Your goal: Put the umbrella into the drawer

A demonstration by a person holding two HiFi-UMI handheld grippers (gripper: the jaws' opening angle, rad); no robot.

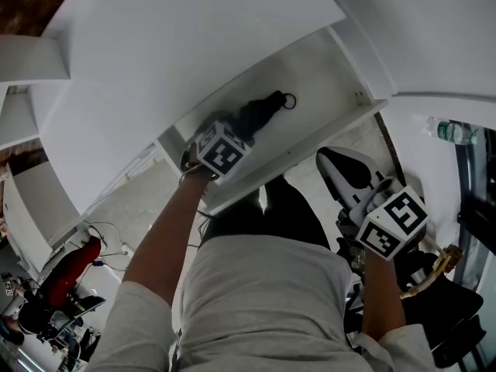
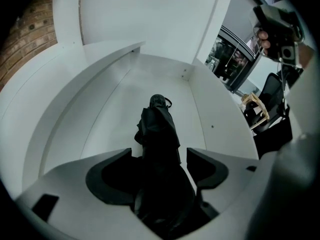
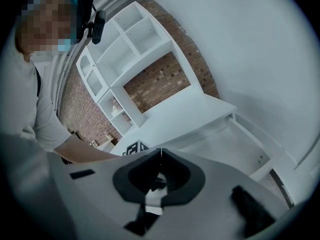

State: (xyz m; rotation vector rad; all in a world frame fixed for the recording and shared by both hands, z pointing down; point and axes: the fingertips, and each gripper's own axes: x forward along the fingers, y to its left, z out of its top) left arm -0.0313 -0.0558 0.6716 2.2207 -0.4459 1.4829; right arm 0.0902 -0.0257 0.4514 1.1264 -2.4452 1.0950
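Note:
A black folded umbrella (image 1: 260, 115) lies along the floor of an open white drawer (image 1: 329, 72), its wrist loop toward the far end. My left gripper (image 1: 231, 139) is inside the drawer at the umbrella's near end. In the left gripper view the umbrella (image 2: 159, 126) runs out between the jaws of that gripper (image 2: 159, 151), which are closed in on its thick end, with the drawer (image 2: 105, 119) floor beneath. My right gripper (image 1: 333, 165) hangs outside the drawer at the right, shut and empty (image 3: 160, 153). It looks toward the drawer (image 3: 235, 144).
A white cabinet top (image 1: 170, 45) overhangs the drawer. White open shelves (image 3: 117, 66) stand against a brick wall (image 3: 155, 84). A water bottle (image 1: 449, 130) lies at the right. A red chair (image 1: 70, 273) is low on the left and dark furniture (image 1: 449, 308) low on the right.

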